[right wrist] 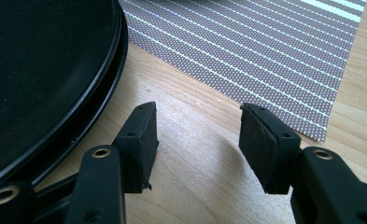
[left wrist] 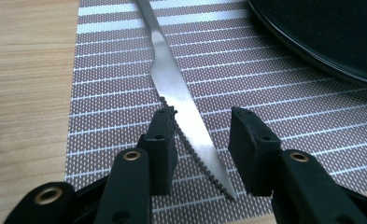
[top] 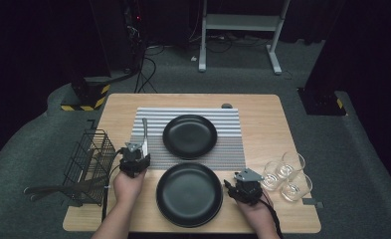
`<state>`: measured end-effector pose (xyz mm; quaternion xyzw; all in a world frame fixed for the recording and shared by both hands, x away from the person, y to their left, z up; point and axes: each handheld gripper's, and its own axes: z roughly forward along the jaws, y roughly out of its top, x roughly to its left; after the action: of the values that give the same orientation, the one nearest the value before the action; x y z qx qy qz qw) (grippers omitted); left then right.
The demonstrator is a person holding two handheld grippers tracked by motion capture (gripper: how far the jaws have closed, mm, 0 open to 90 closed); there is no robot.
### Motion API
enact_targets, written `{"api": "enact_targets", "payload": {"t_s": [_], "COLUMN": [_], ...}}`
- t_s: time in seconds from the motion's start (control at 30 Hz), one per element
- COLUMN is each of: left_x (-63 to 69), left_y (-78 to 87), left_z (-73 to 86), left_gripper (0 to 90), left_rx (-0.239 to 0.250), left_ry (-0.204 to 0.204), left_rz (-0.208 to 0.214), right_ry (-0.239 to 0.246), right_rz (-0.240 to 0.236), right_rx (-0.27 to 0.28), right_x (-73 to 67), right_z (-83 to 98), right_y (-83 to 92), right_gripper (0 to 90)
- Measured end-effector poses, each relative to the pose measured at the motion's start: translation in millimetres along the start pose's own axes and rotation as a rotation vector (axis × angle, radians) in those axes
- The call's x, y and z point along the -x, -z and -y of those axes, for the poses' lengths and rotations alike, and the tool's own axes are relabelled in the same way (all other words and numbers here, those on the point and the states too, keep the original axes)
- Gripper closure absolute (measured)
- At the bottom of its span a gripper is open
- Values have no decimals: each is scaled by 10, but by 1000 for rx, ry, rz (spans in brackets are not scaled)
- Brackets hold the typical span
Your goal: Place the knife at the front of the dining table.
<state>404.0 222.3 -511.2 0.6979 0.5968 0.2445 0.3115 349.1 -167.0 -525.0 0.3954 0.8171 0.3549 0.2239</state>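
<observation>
A steel knife (top: 145,130) with a serrated blade (left wrist: 172,84) lies flat on the striped placemat (top: 233,149), left of the far black plate (top: 189,136). My left gripper (top: 137,148) hovers low over the blade's tip end, and the blade runs between the open jaws (left wrist: 202,126), close beside the left pad. The near black plate (top: 189,193) rests on the wood in front of the mat. To its right, my right gripper (top: 238,185) stands open over bare wood (right wrist: 197,126) with nothing between its jaws, the plate's rim (right wrist: 102,88) just to its left.
A black wire basket (top: 91,159) hangs at the table's left edge with long utensils sticking out of it. Three clear glasses (top: 287,174) stand grouped near the right edge. The placemat's corner (right wrist: 321,130) lies just ahead of my right gripper.
</observation>
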Motion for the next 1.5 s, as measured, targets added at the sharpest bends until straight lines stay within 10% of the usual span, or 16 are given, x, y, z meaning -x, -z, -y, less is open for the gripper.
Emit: {"api": "enact_targets", "payload": {"t_s": [1.5], "left_x": [16], "left_y": [-44], "left_z": [66], "left_gripper": [731], "left_rx": [-20], "left_ry": [-54], "left_rz": [0], "right_ry": [8], "right_rz": [6], "right_rx": [-5], "right_x": [-11], "right_z": [-1], "right_y": [-5], "right_gripper": [470]}}
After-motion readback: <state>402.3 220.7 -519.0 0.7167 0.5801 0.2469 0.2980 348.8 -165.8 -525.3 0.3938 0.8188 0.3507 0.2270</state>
